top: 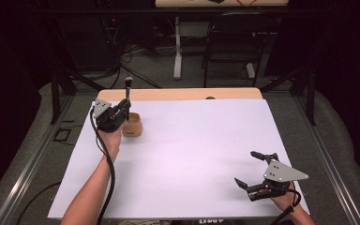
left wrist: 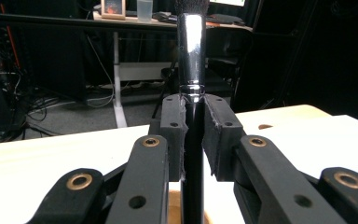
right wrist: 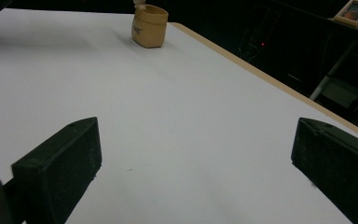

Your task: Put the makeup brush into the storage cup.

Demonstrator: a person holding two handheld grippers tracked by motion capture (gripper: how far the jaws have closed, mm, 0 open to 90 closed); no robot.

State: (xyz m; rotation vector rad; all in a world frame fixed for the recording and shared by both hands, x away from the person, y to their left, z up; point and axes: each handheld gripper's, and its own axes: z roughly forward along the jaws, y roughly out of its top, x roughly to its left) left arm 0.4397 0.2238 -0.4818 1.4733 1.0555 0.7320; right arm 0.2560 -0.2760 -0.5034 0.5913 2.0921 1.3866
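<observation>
A brush (top: 128, 91) with a black handle, a chrome ferrule (left wrist: 189, 42) and dark bristles stands upright in my left gripper (top: 124, 108), which is shut on its handle at the table's far left. Both pads (left wrist: 212, 135) press the handle just below the ferrule. A small tan cup (top: 132, 125) sits right beside that gripper, to its right, and also appears far off in the right gripper view (right wrist: 150, 25). Whether the brush's lower end is inside the cup I cannot tell. My right gripper (top: 245, 167) rests near the front right corner, jaws wide open with nothing between them (right wrist: 196, 154).
A white sheet (top: 192, 154) covers the table, and a strip of bare wood (top: 178, 93) with a small hole (top: 210, 98) runs along the far edge. Beyond the table stand a dark chair (top: 234, 42) and a white desk leg (top: 177, 47).
</observation>
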